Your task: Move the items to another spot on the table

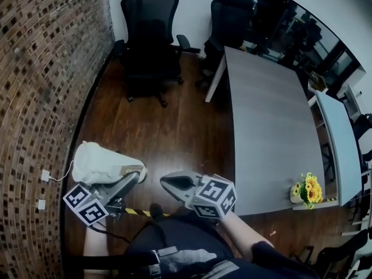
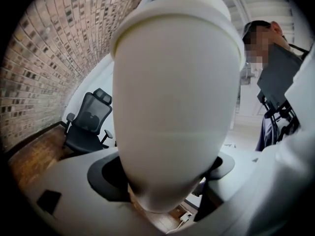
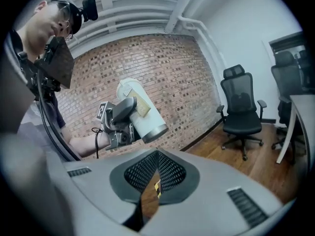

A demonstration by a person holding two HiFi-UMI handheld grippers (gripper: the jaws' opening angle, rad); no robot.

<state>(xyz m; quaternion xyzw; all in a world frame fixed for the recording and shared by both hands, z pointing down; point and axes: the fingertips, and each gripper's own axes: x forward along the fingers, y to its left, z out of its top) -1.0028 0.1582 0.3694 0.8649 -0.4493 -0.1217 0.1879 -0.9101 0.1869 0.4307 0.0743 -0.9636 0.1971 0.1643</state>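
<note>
The left gripper has its tongs spread wide and clamped across the body of a white lidded tumbler. The tumbler lies tipped well over on its side rather than upright. It hangs over the wood floor, well clear of the grey table's left long edge and touching nothing but the pads. The right gripper sits just beside it with its tongs pressed together and nothing between them.

The step in hand looks like the carry to a new resting place, so the tumbler probably has to cross the open floor to the tabletop. The wall of the tumbler appears smooth and curved. A steady squeeze and an unhurried swing should therefore serve better than a quick one, as a jolt could let it twist in the pads.

Before it comes down, the wrist would need to roll so the base faces the tabletop. The base should meet the surface flat before the tongs part. The broad bare middle of the tabletop seems the safe target. The potted yellow flowers stand at the near right corner and are best kept well apart.
</note>
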